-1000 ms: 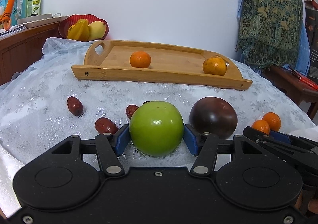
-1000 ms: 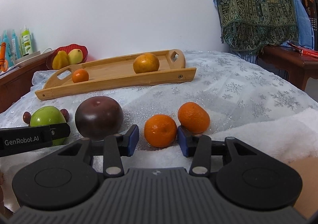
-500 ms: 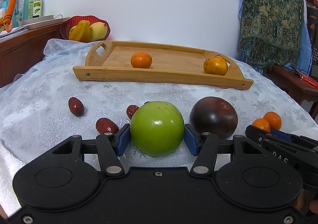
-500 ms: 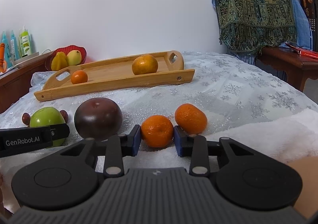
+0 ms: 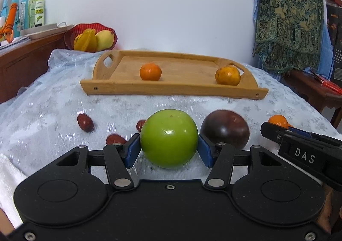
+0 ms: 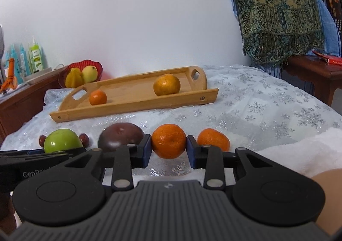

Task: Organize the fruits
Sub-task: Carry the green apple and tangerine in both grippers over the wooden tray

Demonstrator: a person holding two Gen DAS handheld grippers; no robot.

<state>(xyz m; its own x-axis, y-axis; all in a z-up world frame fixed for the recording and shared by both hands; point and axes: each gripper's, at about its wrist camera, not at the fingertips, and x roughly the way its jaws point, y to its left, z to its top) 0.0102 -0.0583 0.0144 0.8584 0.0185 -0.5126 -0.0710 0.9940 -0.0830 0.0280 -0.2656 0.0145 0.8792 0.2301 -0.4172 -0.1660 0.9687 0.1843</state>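
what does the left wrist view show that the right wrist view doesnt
Only the left wrist view shows a third dark red date on the cloth.

Only the right wrist view shows the second loose orange tangerine whole.

Both show the long wooden tray, the left gripper clamped on the round green apple, the dark purple round fruit, and the right gripper clamped on an orange tangerine.

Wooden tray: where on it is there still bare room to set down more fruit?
The wooden tray has bare floor between the small orange and the yellowish orange, and also between the small orange and the left handle. The right end is taken by the yellowish orange. In front of the tray, the cloth is crowded with loose fruit.
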